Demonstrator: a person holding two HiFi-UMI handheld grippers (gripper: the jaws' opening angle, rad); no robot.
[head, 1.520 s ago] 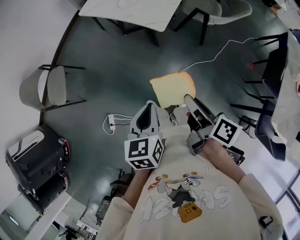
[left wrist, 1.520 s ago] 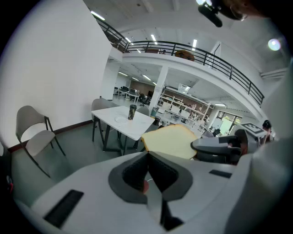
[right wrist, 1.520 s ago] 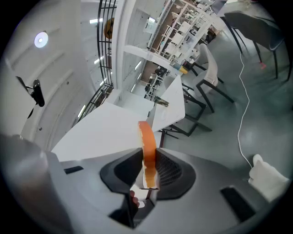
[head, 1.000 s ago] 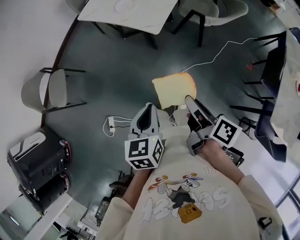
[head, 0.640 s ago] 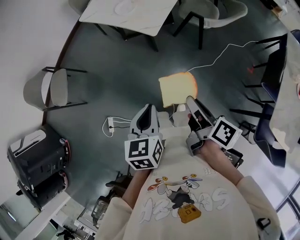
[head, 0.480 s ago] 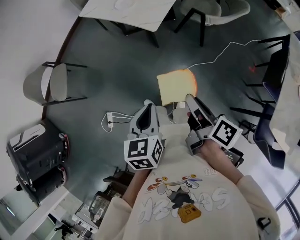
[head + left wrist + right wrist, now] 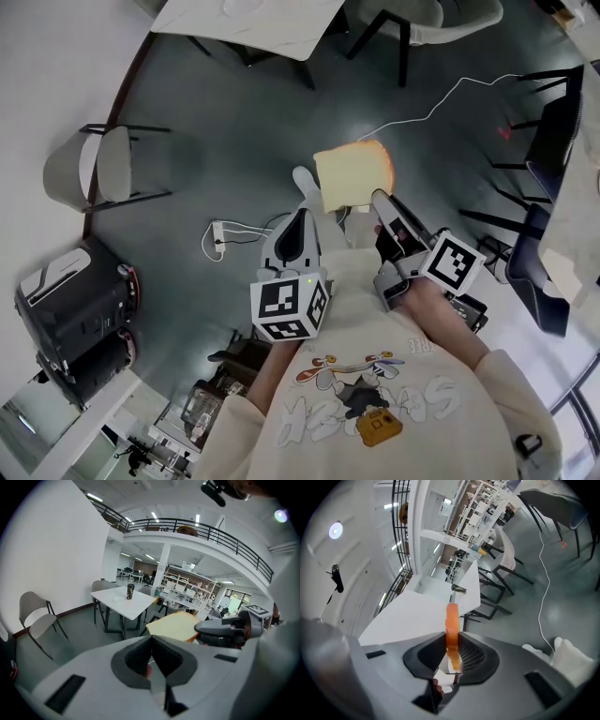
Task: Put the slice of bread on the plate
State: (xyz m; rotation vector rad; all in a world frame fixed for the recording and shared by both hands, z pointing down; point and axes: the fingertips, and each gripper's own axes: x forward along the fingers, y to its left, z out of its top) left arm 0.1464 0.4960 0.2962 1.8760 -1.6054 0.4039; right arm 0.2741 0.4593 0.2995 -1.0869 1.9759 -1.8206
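Held aloft over grey floor: pale square slice of bread with orange crust, clamped by one edge between the narrowly set jaws of right gripper. Left gripper just beside, jaws pressed together on nothing. Ahead, well apart: white tabletop carrying small white plate and dark cup.

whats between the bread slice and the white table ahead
Only bare grey floor, as the head view shows: the slice of bread, clamped in the right gripper, hangs well apart from the white table.
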